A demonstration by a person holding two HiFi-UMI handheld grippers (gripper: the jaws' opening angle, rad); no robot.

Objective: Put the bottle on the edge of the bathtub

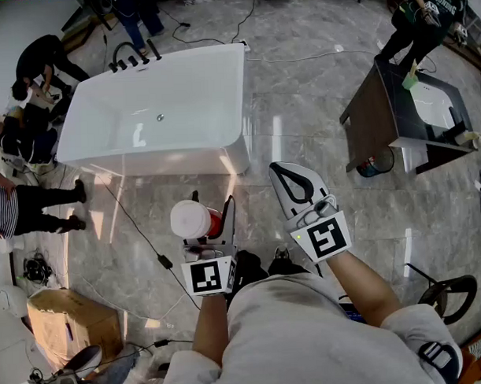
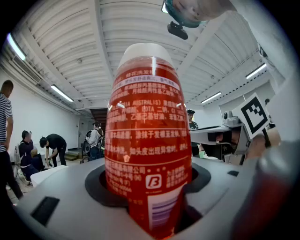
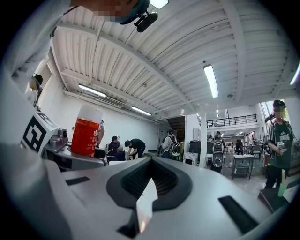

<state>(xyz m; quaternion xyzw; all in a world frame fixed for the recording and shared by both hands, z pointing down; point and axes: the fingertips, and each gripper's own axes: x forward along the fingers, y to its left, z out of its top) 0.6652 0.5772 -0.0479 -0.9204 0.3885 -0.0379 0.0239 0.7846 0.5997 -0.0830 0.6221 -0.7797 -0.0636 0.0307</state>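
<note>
A red bottle (image 1: 189, 219) with a white cap stands upright between the jaws of my left gripper (image 1: 212, 226), which is shut on its lower body. In the left gripper view the bottle (image 2: 147, 136) fills the middle and both jaws press its sides. The white bathtub (image 1: 224, 160) stands on the floor ahead and slightly left, its near rim a short way beyond the bottle. My right gripper (image 1: 291, 184) is held to the right of the bottle, shut with nothing in it. In the right gripper view the jaws of my right gripper (image 3: 147, 187) meet, and the bottle (image 3: 86, 133) shows at the left.
A black tap (image 1: 129, 56) sits at the bathtub's far end. A dark vanity cabinet (image 1: 380, 115) with a basin stands at the right. A cable (image 1: 144, 238) runs over the marble floor at the left, near a cardboard box (image 1: 72, 319). People stand at the left and at the back.
</note>
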